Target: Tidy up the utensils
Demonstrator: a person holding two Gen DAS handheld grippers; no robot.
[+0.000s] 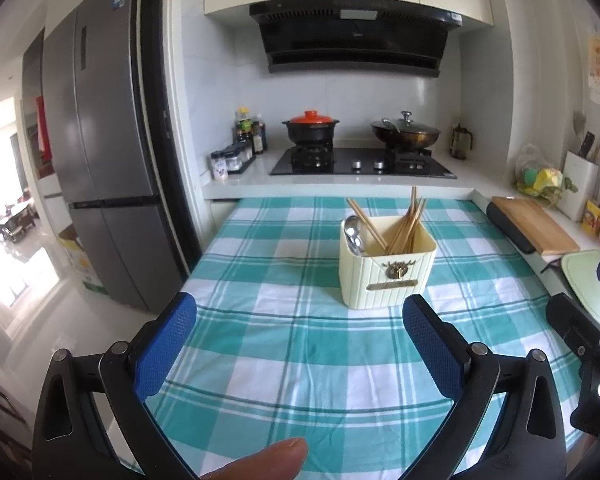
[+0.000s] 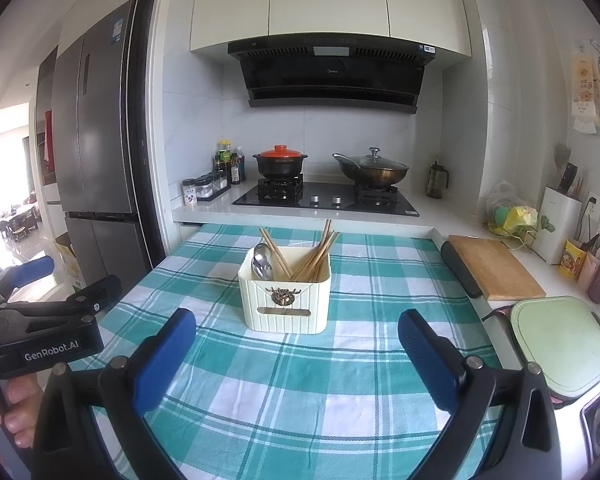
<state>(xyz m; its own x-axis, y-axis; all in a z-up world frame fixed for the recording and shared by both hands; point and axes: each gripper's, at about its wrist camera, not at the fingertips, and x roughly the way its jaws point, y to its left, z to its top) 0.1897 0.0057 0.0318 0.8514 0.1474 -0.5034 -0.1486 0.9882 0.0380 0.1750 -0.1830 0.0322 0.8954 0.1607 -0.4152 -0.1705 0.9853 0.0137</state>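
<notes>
a cream ribbed box (image 1: 386, 270) (image 2: 285, 300) with a brass ornament and a label slot on its front stands near the far edge of a bench (image 1: 268, 360) (image 2: 340, 392) covered in teal and white check cloth. wooden chopsticks (image 1: 406, 226) (image 2: 314, 254) lean inside it beside a metal spoon (image 1: 354, 234) (image 2: 261, 262). the left gripper (image 1: 300, 344) and right gripper (image 2: 298, 354) hover over the near edge, jaws wide, holding nothing.

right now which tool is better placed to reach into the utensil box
Right, marginally. The box sits almost centred ahead of the right tool; in the left wrist view it lies off to the right of the left tool. Both are open and empty, above the cloth.
</notes>
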